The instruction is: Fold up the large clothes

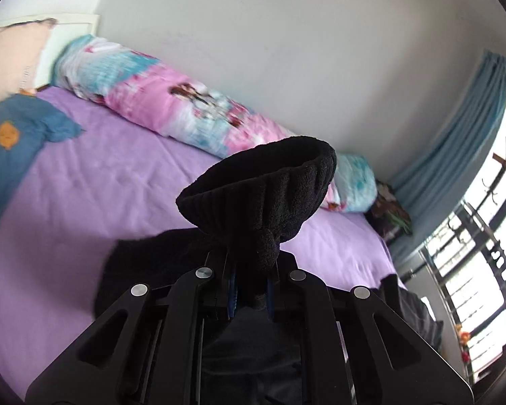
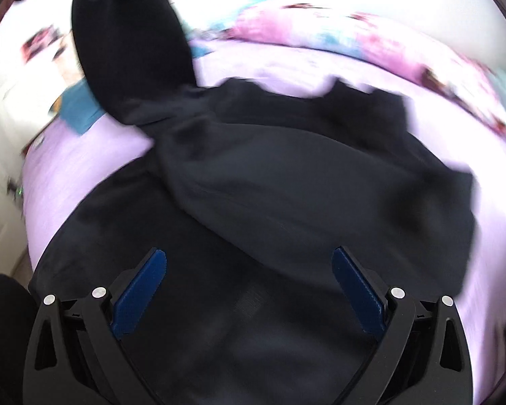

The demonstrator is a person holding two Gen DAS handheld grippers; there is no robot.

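A large black garment [image 2: 286,182] lies spread on the purple bed sheet [image 2: 84,168]. One sleeve [image 2: 124,40] of it rises up at the upper left of the right wrist view. In the left wrist view my left gripper [image 1: 251,287] is shut on the ribbed black cuff [image 1: 263,189], which fans out above the fingers and is held well above the bed. My right gripper [image 2: 249,270] hovers over the garment's near part, wide open, blue pads [image 2: 141,293] apart and nothing between them.
A rolled pink-and-blue quilt [image 1: 172,101] lies along the white wall at the bed's far side. A blue cloth [image 1: 13,141] lies on the bed at the left. Blue curtain [image 1: 455,158] and barred window [image 1: 482,263] stand at the right.
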